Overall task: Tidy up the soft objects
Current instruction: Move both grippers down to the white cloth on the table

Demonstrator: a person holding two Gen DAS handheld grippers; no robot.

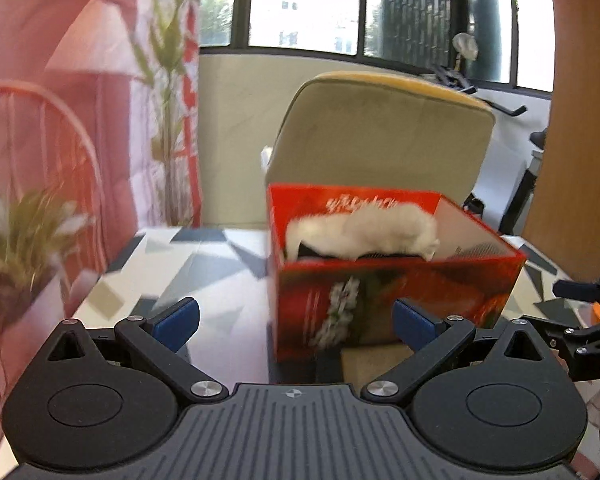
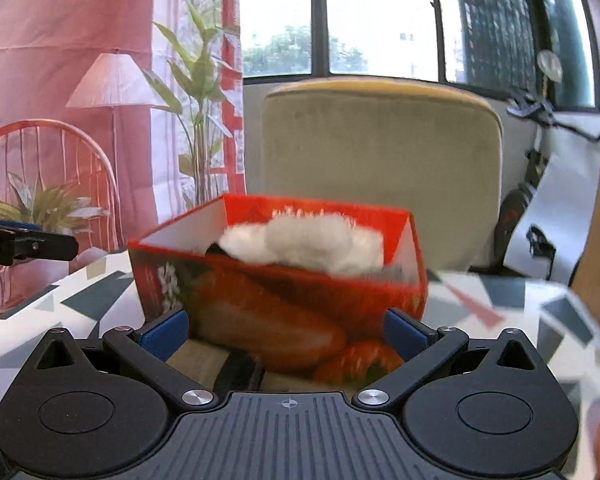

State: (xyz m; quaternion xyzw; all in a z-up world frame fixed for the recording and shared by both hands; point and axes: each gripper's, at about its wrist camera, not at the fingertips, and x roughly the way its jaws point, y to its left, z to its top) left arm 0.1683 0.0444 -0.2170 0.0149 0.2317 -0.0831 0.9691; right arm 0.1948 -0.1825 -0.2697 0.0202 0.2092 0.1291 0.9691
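A red printed cardboard box (image 1: 384, 300) stands open on the patterned table (image 1: 204, 268). A white fluffy soft toy (image 1: 364, 232) lies inside it on top of something dark. My left gripper (image 1: 296, 322) is open and empty, low in front of the box's left corner. In the right wrist view the same box (image 2: 284, 308) holds the white toy (image 2: 304, 246). My right gripper (image 2: 286, 334) is open and empty, its blue pads either side of the box's near face. Each gripper shows at the edge of the other's view.
A beige cushioned chair back (image 1: 380, 136) stands right behind the box. A pink backdrop with a printed lamp and plants (image 2: 100, 120) hangs to the left. Windows lie beyond. A wooden panel (image 1: 580, 160) is at the right. A flat tan and black item (image 2: 228, 368) lies under the box's front.
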